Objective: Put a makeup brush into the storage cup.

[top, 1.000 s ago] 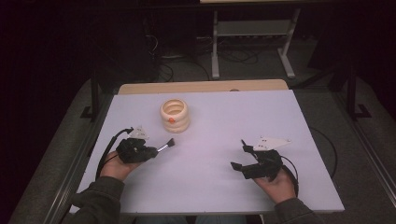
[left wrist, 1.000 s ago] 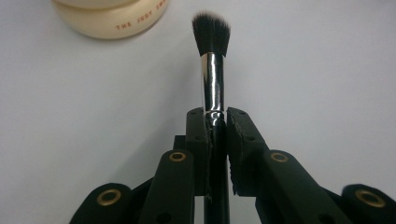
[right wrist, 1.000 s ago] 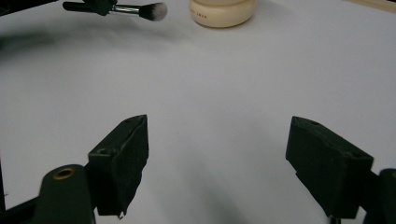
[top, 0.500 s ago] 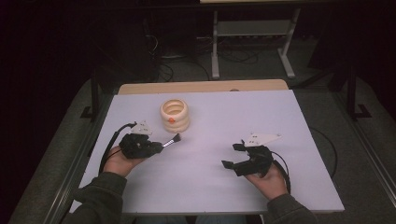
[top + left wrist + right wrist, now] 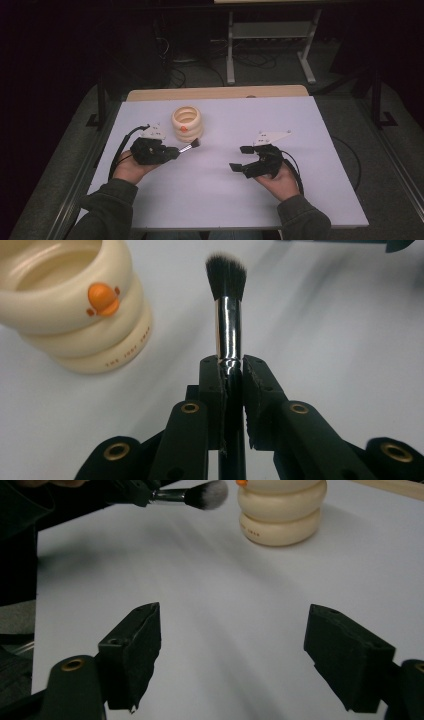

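Observation:
My left gripper (image 5: 172,152) (image 5: 232,372) is shut on a makeup brush (image 5: 190,146) (image 5: 227,315) with a shiny metal ferrule and dark bristles; the bristles point toward the cream ribbed cup (image 5: 187,122) (image 5: 75,305), which bears an orange duck mark and stands just beyond and left of the brush tip. The brush hangs a little above the white table (image 5: 220,200). My right gripper (image 5: 240,158) (image 5: 232,650) is held at the right of the table, jaws wide open with nothing between them. In the right gripper view the brush (image 5: 200,495) and the cup (image 5: 282,515) lie far ahead.
The white tabletop has a wooden strip (image 5: 215,93) along its far edge. Black cables trail from both grippers. A metal stand (image 5: 270,40) and dark floor lie beyond the table.
My left hand has lifted the brush and carried it toward the cup. My right gripper has slid leftward across the table, still open.

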{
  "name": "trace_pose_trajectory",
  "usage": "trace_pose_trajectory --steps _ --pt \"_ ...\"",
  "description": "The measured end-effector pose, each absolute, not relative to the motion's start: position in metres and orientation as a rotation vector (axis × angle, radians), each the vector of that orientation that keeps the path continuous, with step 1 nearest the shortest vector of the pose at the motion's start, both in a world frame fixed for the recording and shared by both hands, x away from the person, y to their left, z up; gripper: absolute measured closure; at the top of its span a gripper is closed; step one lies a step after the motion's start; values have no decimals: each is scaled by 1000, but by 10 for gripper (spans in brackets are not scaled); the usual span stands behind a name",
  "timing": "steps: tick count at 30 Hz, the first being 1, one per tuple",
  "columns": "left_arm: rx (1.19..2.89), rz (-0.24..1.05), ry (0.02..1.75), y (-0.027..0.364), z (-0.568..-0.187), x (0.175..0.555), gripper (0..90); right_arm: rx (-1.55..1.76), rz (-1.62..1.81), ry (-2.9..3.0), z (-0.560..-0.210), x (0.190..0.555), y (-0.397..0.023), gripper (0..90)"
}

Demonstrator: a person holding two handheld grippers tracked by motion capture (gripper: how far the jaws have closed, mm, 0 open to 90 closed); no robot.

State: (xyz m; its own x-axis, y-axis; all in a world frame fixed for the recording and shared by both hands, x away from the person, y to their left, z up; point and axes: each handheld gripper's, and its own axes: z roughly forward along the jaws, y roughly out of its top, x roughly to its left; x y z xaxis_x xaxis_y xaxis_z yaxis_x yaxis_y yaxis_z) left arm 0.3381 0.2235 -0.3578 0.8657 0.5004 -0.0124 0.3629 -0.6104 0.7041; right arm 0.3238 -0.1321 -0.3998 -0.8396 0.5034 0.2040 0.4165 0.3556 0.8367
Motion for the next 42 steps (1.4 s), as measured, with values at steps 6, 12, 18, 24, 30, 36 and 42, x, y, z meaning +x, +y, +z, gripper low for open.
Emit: trace_pose_trajectory --steps 6,12,18,24,30,36,42 --pt "2247 211 576 217 -350 339 798 824 1526 2544 -396 329 -124 227" --pt "2208 186 519 207 -343 333 798 803 1580 2569 -393 332 -116 254" --pt "2202 175 452 194 -339 327 798 777 1675 2584 -391 333 -109 286" --pt "2195 164 381 183 -338 319 798 753 1761 2611 -389 334 -102 344" --pt "2191 152 336 176 -343 313 798 719 1880 2603 -387 334 -100 468" --pt "2193 132 308 172 -349 311 798 729 1925 2605 -386 335 -102 588" --pt "2198 131 296 169 -351 308 798 744 2026 2610 -389 338 -104 728"
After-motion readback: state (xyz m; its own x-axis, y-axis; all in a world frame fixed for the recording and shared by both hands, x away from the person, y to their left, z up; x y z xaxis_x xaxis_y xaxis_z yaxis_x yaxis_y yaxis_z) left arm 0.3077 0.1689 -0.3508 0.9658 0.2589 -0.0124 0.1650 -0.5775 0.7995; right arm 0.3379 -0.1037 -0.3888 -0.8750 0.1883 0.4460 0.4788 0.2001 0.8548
